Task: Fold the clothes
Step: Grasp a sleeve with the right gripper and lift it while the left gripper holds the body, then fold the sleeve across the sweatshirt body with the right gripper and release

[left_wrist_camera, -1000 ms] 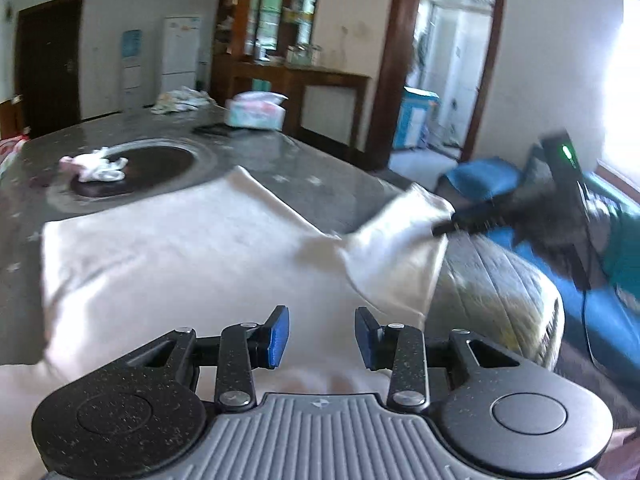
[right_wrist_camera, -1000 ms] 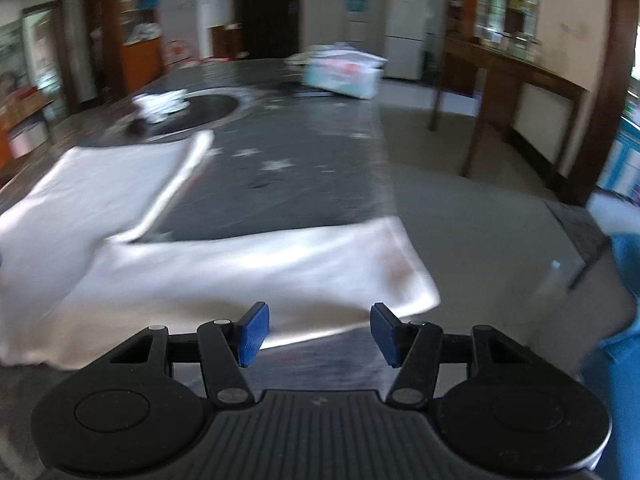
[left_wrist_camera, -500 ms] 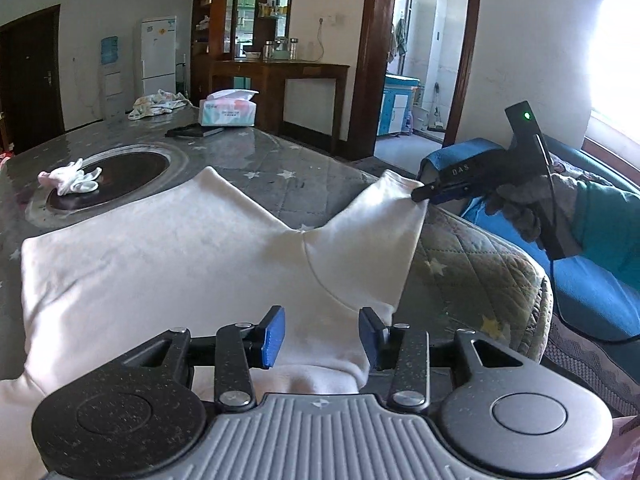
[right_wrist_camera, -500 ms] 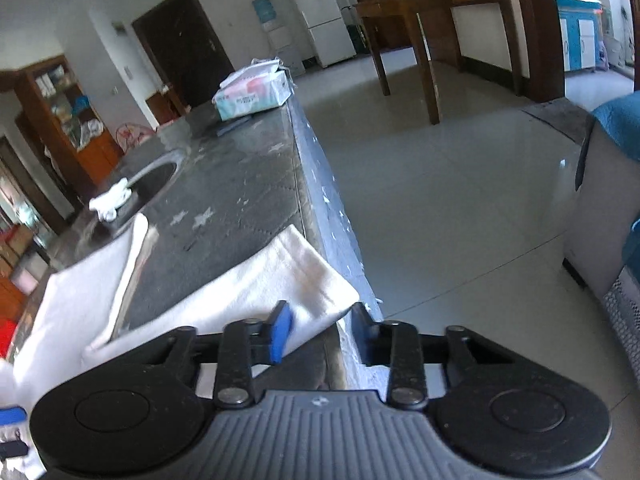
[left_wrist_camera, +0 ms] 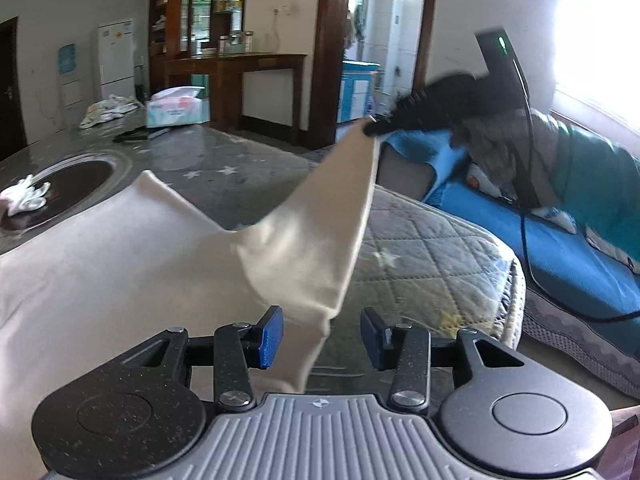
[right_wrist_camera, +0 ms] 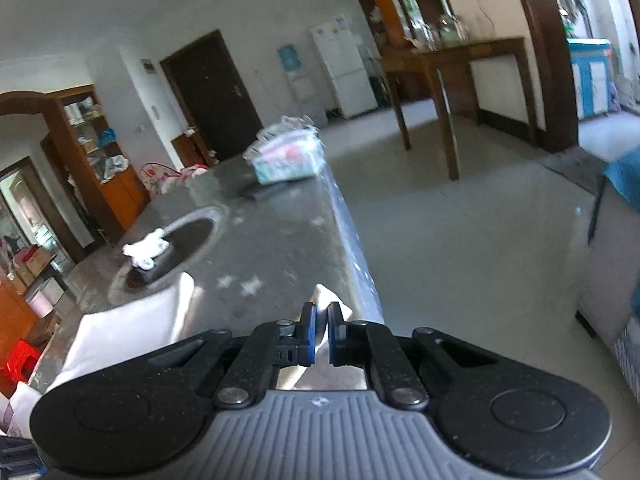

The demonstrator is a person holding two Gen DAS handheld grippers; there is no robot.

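A cream-white garment (left_wrist_camera: 120, 264) lies spread on the dark table (left_wrist_camera: 224, 168). Its sleeve (left_wrist_camera: 320, 240) is lifted up and to the right, with the cuff pinched in my right gripper (left_wrist_camera: 370, 128), seen as a black shape held by a gloved hand. In the right wrist view that gripper (right_wrist_camera: 320, 334) is shut on the sleeve cuff (right_wrist_camera: 326, 294), and the garment body (right_wrist_camera: 132, 320) shows at lower left. My left gripper (left_wrist_camera: 322, 336) is open, low over the garment's near edge, with the hanging sleeve edge between its fingers but not clamped.
A tissue box (left_wrist_camera: 176, 108), a dark flat object and crumpled cloth (left_wrist_camera: 110, 108) sit at the table's far end. A round recess (left_wrist_camera: 60, 184) holds a white rag (left_wrist_camera: 24, 196). A quilted pad (left_wrist_camera: 432, 256) covers the table's right end; a blue sofa (left_wrist_camera: 540, 248) stands beyond.
My right gripper closed on the sleeve cuff and lifted it up off the table. The left gripper stayed open and shifted slightly toward the sleeve.
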